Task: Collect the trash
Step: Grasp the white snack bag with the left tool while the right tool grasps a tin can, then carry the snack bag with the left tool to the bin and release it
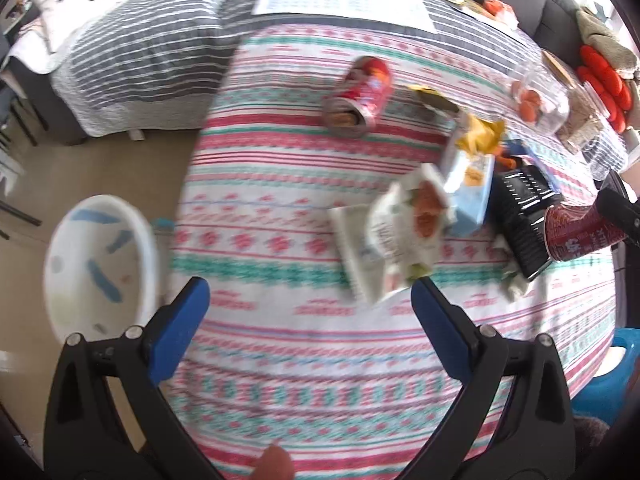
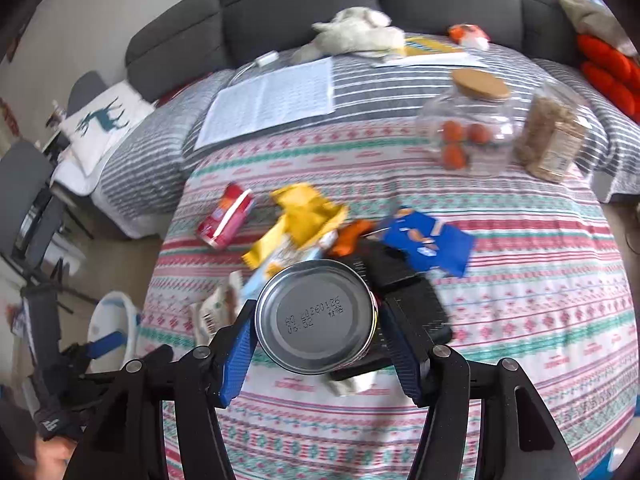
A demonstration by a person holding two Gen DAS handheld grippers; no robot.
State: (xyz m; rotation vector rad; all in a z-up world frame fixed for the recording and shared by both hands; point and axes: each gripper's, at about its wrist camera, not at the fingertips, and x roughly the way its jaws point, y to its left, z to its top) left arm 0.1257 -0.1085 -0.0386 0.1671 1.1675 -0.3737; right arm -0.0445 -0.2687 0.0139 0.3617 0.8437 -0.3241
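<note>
Right tool (image 2: 316, 322) grips a can (image 2: 316, 316); left tool (image 1: 310, 312) gapes empty

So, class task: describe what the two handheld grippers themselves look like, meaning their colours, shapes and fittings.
Both are alike. The left gripper has two black plastic arms spreading in a V, with triangular cut-outs and round silver bolts at the joints. Each arm ends in a flat blue pad. The right gripper has the same build; its blue pads show a ribbed face. No cables or sleeves show.
</note>
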